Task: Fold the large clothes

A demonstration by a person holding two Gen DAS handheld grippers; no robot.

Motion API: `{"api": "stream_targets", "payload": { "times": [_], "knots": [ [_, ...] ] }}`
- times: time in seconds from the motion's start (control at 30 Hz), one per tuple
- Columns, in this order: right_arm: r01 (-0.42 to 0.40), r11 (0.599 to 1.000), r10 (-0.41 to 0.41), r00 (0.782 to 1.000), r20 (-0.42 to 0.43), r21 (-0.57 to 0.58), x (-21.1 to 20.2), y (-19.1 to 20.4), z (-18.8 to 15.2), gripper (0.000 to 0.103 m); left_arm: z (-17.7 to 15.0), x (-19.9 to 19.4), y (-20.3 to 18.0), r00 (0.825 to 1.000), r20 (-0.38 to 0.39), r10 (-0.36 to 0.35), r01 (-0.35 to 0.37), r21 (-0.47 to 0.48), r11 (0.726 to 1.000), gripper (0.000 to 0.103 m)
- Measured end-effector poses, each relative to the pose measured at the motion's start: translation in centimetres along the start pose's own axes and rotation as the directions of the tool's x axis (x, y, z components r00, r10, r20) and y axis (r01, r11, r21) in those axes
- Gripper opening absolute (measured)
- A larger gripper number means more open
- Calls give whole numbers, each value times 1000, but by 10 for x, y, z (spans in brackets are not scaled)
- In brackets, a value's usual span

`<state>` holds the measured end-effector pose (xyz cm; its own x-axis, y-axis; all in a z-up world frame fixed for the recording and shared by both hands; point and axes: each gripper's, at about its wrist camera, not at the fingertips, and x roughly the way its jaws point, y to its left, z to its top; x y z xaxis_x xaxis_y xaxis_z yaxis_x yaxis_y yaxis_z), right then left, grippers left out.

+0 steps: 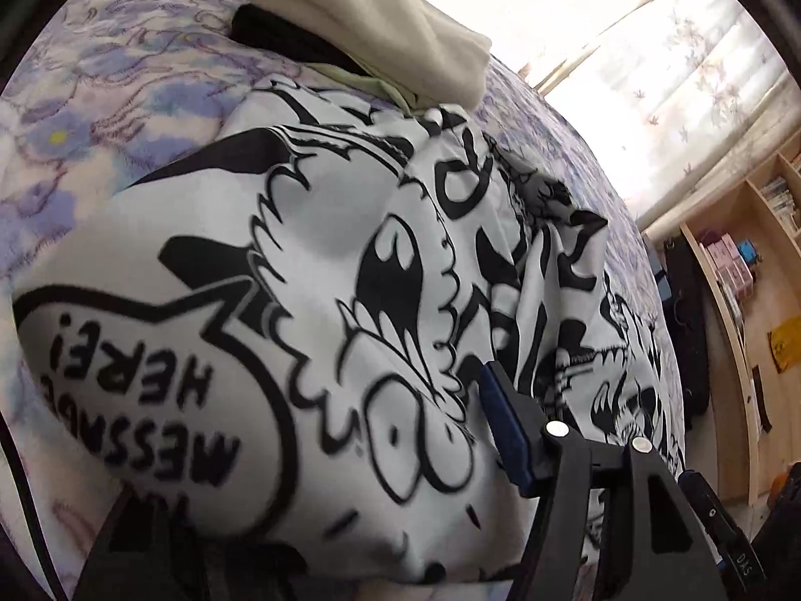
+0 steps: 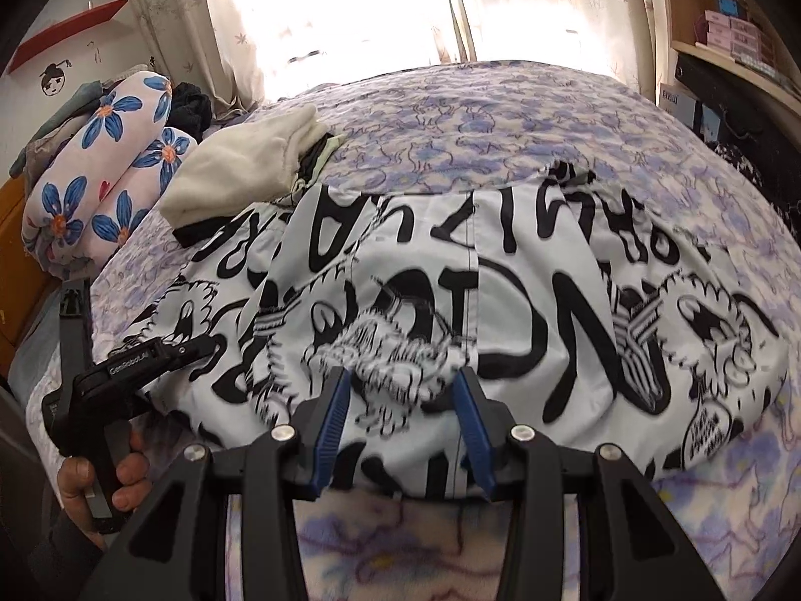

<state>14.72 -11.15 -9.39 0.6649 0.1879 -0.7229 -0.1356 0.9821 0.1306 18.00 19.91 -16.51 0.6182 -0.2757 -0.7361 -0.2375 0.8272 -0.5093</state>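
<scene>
In the left wrist view, the left gripper (image 1: 575,430) is hovering over the cartoon-print garment (image 1: 310,300), jaws apparently spread, one finger hidden. In the right wrist view, the right gripper (image 2: 403,425) is standing spread, the garment's near edge lying between its fingers on the bed (image 2: 500,120).

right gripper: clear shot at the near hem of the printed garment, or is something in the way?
Probably yes. The right gripper stands open right over the near edge of the printed garment, with nothing between its fingers and the cloth. The cream folded cloth and the left gripper sit off to the side.
</scene>
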Motion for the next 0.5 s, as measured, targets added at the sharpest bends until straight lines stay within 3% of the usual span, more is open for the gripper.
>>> {"api": "stream_targets", "payload": {
  "times": [0.1, 0.13, 0.17, 0.27, 0.33, 0.5],
  "knots": [
    [48, 998, -46, 998, 39, -42, 15, 6, 12, 33, 1, -9, -3, 997, 71, 16, -17, 22, 1000, 29],
    [49, 997, -47, 998, 34, -58, 24, 9, 15, 21, 1, -12, -9, 995, 92, 29, -33, 47, 998, 24],
    [50, 996, -49, 999, 23, -70, 32, 12, 16, 16, -1, -17, -19, 991, 126, 53, -64, 92, 994, 22],
    [68, 995, -72, 996, -51, -79, 64, 14, 10, 16, -4, -28, -49, 970, 215, 112, -157, 203, 966, 16],
    [78, 993, -85, 993, -87, -84, 81, 13, -1, 16, -7, -38, -67, 958, 261, 116, -185, 256, 949, 15],
    [48, 997, -52, 996, -68, -56, 82, 5, -9, 16, -13, -59, -114, 935, 340, 102, -232, 366, 901, 13]
  ]
}}
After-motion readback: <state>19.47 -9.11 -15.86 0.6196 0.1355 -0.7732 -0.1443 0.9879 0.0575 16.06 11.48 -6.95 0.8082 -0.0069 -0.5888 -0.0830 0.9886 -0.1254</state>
